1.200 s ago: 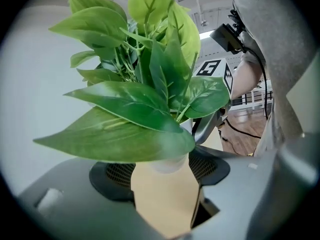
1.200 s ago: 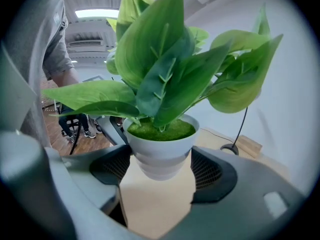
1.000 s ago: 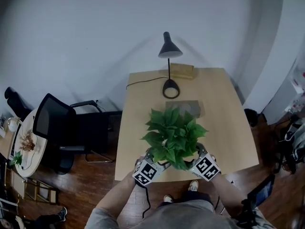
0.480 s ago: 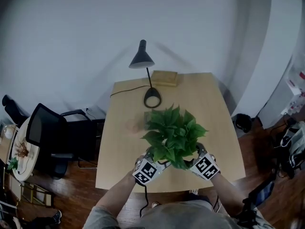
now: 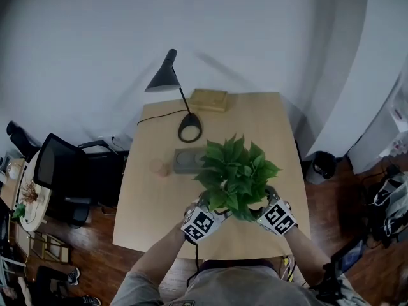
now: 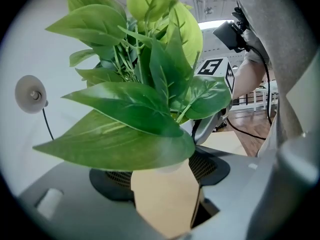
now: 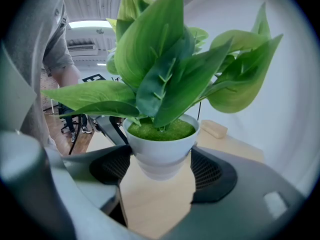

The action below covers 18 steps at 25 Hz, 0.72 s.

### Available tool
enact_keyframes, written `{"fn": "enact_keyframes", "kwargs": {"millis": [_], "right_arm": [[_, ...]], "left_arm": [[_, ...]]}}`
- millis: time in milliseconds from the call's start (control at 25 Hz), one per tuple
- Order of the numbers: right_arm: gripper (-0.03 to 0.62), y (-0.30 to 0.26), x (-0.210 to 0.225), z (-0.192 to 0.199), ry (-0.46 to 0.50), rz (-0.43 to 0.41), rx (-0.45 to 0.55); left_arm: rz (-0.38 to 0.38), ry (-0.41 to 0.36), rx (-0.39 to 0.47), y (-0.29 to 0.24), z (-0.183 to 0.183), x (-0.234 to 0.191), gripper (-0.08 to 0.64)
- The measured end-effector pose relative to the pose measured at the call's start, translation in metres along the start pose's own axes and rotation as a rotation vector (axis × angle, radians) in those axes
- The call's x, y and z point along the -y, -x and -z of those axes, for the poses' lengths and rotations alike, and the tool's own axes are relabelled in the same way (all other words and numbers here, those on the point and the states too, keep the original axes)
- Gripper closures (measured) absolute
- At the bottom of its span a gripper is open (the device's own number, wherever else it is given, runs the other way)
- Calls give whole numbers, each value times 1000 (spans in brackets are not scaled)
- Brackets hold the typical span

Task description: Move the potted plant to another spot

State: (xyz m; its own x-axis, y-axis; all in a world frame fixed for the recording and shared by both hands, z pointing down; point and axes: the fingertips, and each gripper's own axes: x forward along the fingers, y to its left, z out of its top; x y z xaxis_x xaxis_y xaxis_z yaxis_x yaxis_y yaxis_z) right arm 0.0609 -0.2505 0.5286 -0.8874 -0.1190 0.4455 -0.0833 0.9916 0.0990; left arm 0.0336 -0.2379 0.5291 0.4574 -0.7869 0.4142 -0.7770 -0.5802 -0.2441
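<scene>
One potted plant [image 5: 236,174], two claws, left claw [image 5: 209,213] and right claw [image 5: 266,210], one table [image 5: 146,222], one desk lamp [image 5: 164,78], one grey box [image 5: 188,160], one office chair [image 5: 54,171].

A pale wooden tabletop [image 5: 143,218] spreads under the left claw [image 5: 211,210] and the right claw [image 5: 264,204]. Beyond the left claw lies a flat grey block [image 5: 186,160], with a small pinkish round thing [image 5: 158,167] just to the block's left. Farther out stands a black desk lamp [image 5: 163,78], its cord [image 5: 159,116] trailing to the left. A flat wooden box [image 5: 208,99] lies at the far edge, well apart from both claws. Left of the left claw, off the tabletop, a black office chair [image 5: 54,171] stands on the dark wooden floor [image 5: 95,260], with a round side table [image 5: 29,199] beyond it. Right of the right claw, near the wall, stands a dark bin [image 5: 317,166].
</scene>
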Motion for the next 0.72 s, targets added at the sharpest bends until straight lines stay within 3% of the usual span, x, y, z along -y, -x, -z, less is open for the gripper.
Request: {"fn": "enact_keyframes", "kwargs": {"millis": [720], "right_arm": [[206,-48,67,68,-111,-4,-93]], "left_arm": [[118,84,-56,-89,53,-31,230]]}}
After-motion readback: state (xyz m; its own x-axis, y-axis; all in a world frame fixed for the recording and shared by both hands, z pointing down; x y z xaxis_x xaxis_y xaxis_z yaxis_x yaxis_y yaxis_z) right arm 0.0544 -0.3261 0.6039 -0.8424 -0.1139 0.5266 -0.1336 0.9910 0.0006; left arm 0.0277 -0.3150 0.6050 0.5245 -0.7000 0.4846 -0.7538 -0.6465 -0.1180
